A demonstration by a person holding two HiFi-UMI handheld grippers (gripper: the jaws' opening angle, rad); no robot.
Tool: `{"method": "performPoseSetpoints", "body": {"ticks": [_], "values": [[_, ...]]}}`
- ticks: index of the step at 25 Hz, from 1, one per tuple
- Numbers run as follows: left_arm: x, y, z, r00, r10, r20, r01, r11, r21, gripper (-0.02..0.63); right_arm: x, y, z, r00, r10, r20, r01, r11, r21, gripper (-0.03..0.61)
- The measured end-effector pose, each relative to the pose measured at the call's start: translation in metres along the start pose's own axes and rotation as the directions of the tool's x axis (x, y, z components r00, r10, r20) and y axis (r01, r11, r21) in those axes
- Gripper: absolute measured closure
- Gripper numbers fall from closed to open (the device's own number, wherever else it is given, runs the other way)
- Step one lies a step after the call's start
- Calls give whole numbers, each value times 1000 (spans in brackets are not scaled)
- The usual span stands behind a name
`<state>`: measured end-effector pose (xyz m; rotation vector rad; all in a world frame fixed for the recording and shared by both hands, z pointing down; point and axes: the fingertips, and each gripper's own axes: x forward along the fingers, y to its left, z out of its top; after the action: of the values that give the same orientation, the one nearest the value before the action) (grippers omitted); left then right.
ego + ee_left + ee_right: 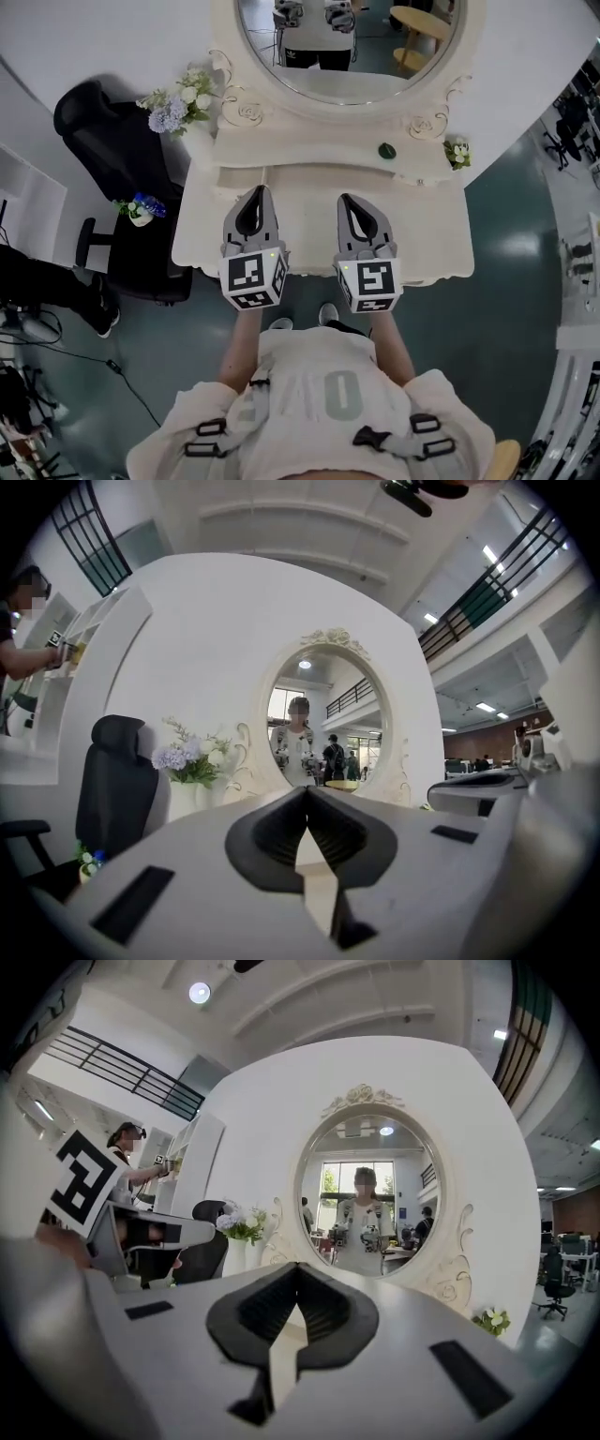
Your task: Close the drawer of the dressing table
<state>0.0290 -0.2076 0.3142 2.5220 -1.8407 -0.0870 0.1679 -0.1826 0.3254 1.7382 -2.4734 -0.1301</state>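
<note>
My left gripper (257, 193) and right gripper (347, 201) are closed on nothing — held level as blunt pushers for the dressing table (309, 202) drawer ahead.

This is looking like a big open-plan office hall with a bedroom corner staged in it. A cream dressing table (427, 239) and its oval mirror (323, 714) are standing against a curved white partition wall (216, 630). A black office chair (103, 127) is sitting beside them. A railed gallery (473, 597) is running overhead, strip lights (487, 555) are glowing, and a person (127, 1166) is working at white shelving (192, 1171).
</note>
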Motion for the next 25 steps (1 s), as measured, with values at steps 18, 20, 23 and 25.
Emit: {"method": "performPoseSetpoints", "body": {"ticks": [18, 20, 23, 25], "values": [[21, -28, -7, 992, 126, -17, -126, 992, 17, 595, 19, -45, -11, 994, 110, 1, -110, 993, 41, 569], [25, -25, -6, 993, 118, -14, -118, 993, 21, 594, 23, -46, -13, 995, 103, -3, -103, 993, 50, 569], [32, -17, -4, 994, 109, -6, -109, 993, 35, 595, 29, -45, -14, 996, 94, -6, -94, 994, 56, 569], [35, -12, -4, 994, 108, -3, -107, 993, 39, 595, 33, -44, -14, 996, 90, -8, -89, 994, 62, 569]]}}
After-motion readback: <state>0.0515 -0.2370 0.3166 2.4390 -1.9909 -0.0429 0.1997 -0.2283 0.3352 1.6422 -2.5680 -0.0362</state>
